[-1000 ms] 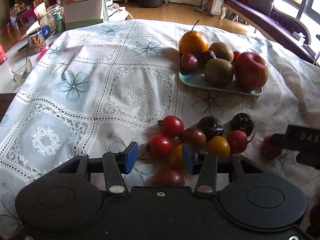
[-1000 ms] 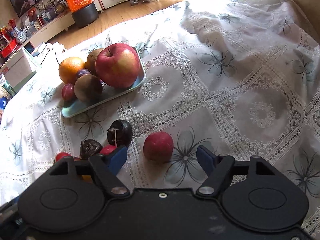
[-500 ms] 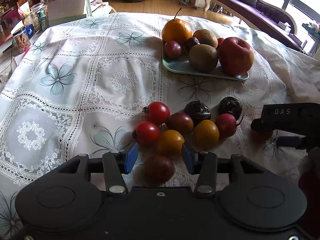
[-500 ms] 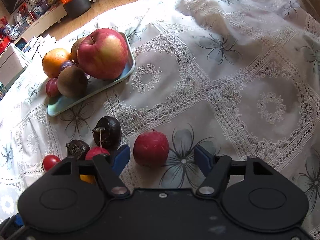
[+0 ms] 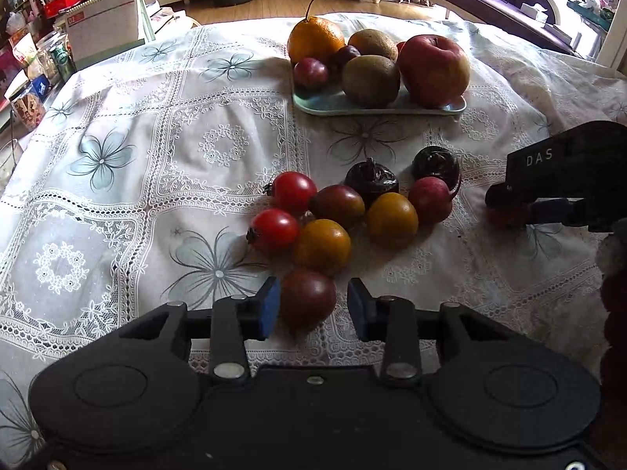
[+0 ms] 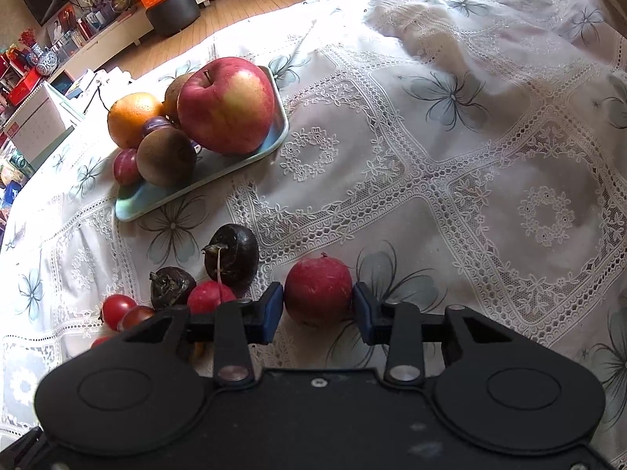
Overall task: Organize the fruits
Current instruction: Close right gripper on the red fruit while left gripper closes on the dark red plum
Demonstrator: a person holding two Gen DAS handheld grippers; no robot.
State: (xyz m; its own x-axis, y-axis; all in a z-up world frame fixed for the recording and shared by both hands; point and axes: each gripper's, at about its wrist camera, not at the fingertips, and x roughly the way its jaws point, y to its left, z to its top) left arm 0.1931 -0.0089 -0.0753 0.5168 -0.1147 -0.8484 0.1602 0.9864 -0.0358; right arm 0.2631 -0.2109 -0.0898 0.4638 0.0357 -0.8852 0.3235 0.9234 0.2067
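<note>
A dark reddish tomato (image 5: 307,299) lies on the lace tablecloth between the blue pads of my left gripper (image 5: 313,307), which is open. Its left pad sits close to the tomato and a small gap shows at the right pad. My right gripper (image 6: 318,309) is shut on a round red fruit (image 6: 318,290) that rests on the cloth, a pad against each side. Further back, a teal plate (image 5: 450,107) (image 6: 133,207) holds a large apple (image 5: 433,68), an orange (image 5: 315,41), kiwis and small plums.
Several loose tomatoes, red (image 5: 294,192) and yellow (image 5: 321,246), and two dark wrinkled fruits (image 5: 370,180) lie clustered in front of the plate. Jars and a box (image 5: 102,31) stand at the table's far left. A dark red sleeve (image 5: 615,313) shows at the right.
Both grippers have moved in on their fruits and narrowed their jaws. The right pads have come in against the red fruit; the left pads now flank the dark tomato.
</note>
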